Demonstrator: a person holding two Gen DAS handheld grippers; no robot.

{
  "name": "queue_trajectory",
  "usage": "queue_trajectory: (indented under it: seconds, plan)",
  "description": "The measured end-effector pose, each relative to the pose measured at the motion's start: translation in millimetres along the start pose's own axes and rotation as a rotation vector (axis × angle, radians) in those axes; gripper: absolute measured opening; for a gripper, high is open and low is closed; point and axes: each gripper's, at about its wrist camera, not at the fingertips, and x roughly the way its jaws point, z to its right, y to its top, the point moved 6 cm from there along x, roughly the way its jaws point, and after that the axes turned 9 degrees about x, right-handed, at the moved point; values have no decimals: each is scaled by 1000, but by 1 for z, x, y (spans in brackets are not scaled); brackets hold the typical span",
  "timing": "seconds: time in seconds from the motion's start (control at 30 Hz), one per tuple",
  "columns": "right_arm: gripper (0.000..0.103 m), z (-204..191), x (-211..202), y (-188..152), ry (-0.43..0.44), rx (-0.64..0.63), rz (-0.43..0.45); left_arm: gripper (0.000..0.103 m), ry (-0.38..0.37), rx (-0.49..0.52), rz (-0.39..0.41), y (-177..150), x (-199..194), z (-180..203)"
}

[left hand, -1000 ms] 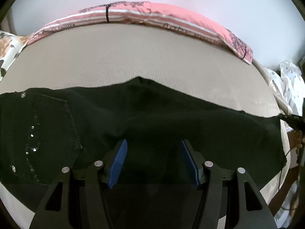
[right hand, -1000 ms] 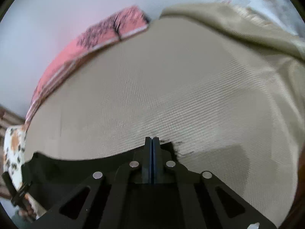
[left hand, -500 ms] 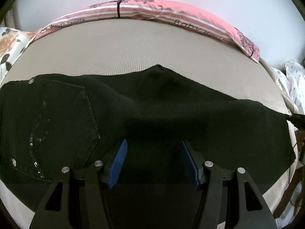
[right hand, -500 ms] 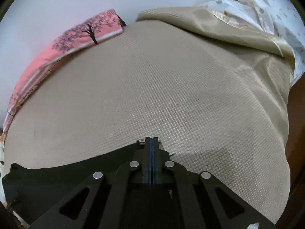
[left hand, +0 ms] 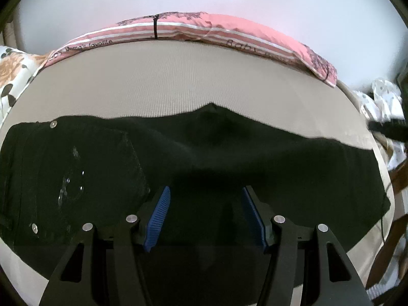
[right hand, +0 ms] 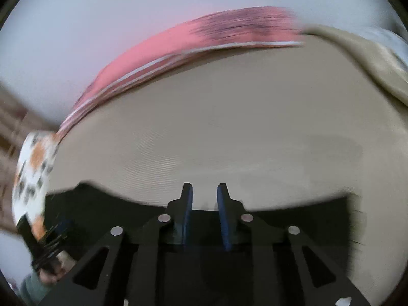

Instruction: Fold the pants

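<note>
On the beige woven bedcover (left hand: 178, 81) we saw flat black denim pants (left hand: 229, 153); left gripper (left hand: 205, 214) apart, empty; right gripper (right hand: 204, 199) opening, holding nothing.

a pink striped pillow (left hand: 204, 29) lies along the beige mattress's (left hand: 178, 81) far edge.

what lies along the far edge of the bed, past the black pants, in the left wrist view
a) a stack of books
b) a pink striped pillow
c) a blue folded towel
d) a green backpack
b: a pink striped pillow with printed lettering runs along the far edge of the beige bed, beyond the black pants spread flat across it.
</note>
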Motion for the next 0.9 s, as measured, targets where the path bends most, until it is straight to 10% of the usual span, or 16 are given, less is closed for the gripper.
queue_trajectory:
  seconds: [0.37, 0.63, 0.7, 0.9]
  plan:
    - [35, -231, 130, -60, 224, -414, -344, 59, -31, -2, -44, -41, -7, -5]
    - [36, -286, 183, -82, 262, -491, -461, 59, -61, -17, -29, -53, -14, -8]
    - [11, -292, 183, -82, 287, -503, -438, 59, -75, -28, -26, -53, -14, -10]
    - [6, -302, 183, -62, 301, -471, -361, 59, -113, -45, -3, -56, -15, -13]
